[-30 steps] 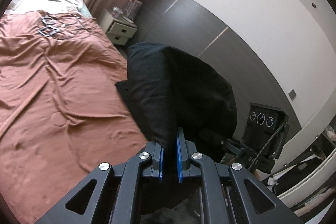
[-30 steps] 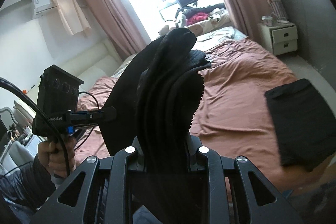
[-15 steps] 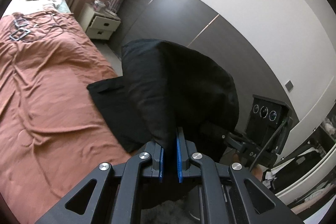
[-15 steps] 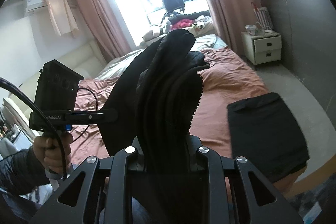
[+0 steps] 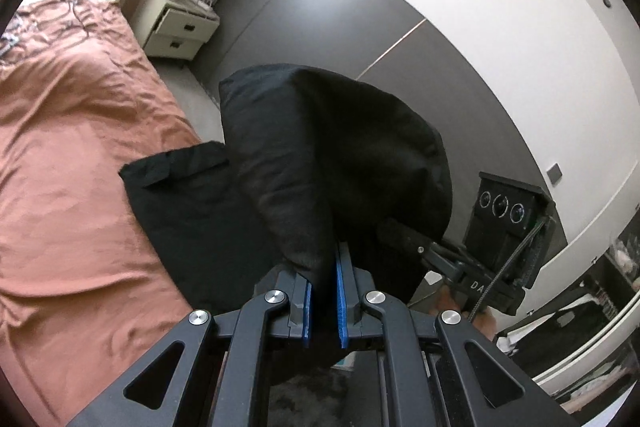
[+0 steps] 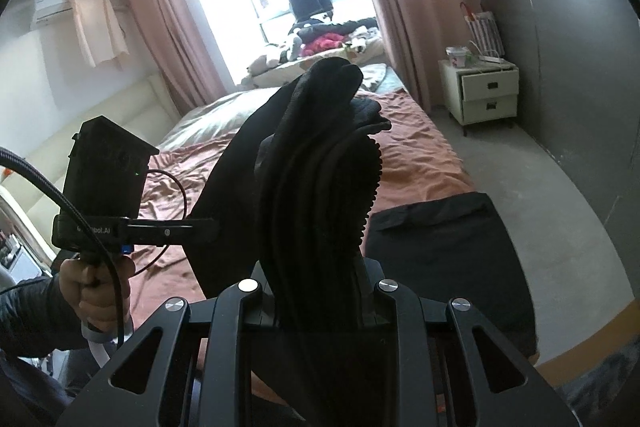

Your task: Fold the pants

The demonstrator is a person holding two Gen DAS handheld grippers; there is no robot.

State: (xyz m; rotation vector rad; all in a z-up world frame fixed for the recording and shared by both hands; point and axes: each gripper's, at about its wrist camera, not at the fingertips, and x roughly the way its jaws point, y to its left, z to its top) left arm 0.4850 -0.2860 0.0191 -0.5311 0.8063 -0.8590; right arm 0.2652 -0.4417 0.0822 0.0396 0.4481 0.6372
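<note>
Left gripper [image 5: 323, 291]: I have its blue pads nearly together, pinching a fold of the black pants [image 5: 340, 163].
Right gripper [image 6: 320, 303]: I have it clamped on a thick bunch of the same pants [image 6: 320, 167], the jaws only narrowly apart; the ribbed edge stands up above them.
Pants: they hang in the air between my two grippers, above the near corner of the bed [image 5: 72, 155].
Folded cloth: a second black piece [image 6: 448, 259] lies flat on that bed corner, by the floor edge.
Bed: a rust-brown sheet, creased; a heap of clothes [image 6: 328, 41] sits at the far end by the window.
Nightstand [image 6: 484, 93]: two drawers, both pushed in, so I cannot tell what is inside; a small tub and a striped bag stand on top.
Person: a hand [image 6: 96, 291] grips the left gripper's handle, dark sleeve at the wrist.
</note>
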